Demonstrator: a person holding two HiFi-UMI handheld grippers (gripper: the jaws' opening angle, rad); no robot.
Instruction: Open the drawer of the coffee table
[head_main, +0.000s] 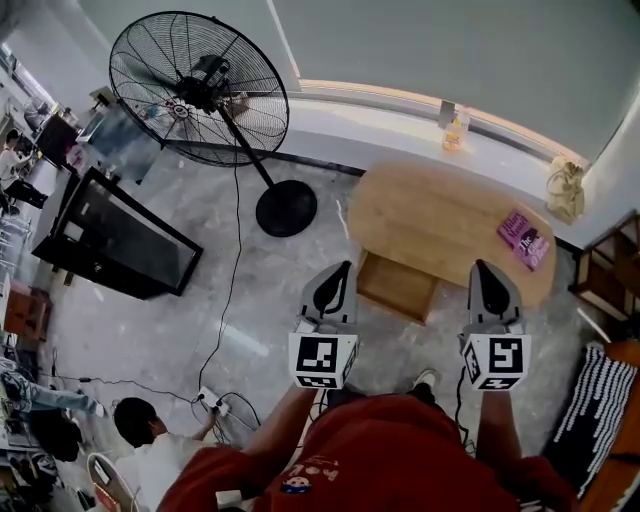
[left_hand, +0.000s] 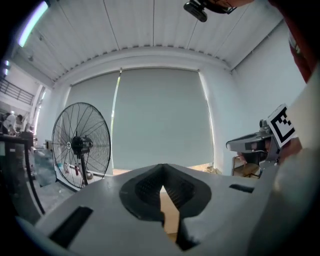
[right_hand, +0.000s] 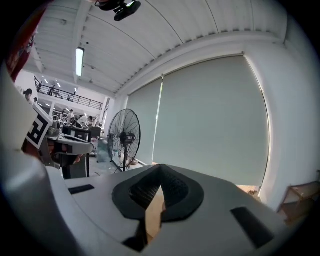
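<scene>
The oval wooden coffee table stands on the floor below me in the head view. Its wooden drawer sticks out from under the top's near edge. Both grippers hang in the air well above it, apart from the table and holding nothing. My left gripper is over the drawer's left side, its jaws shut tip to tip. My right gripper is over the table's near right edge, jaws also shut. Each gripper view looks level across the room at the grey blind, with only a sliver of wood showing between the jaws.
A pink book lies on the table's right end. A big standing fan with its round base stands left of the table, and a black cabinet further left. A cable runs to a power strip beside a seated person.
</scene>
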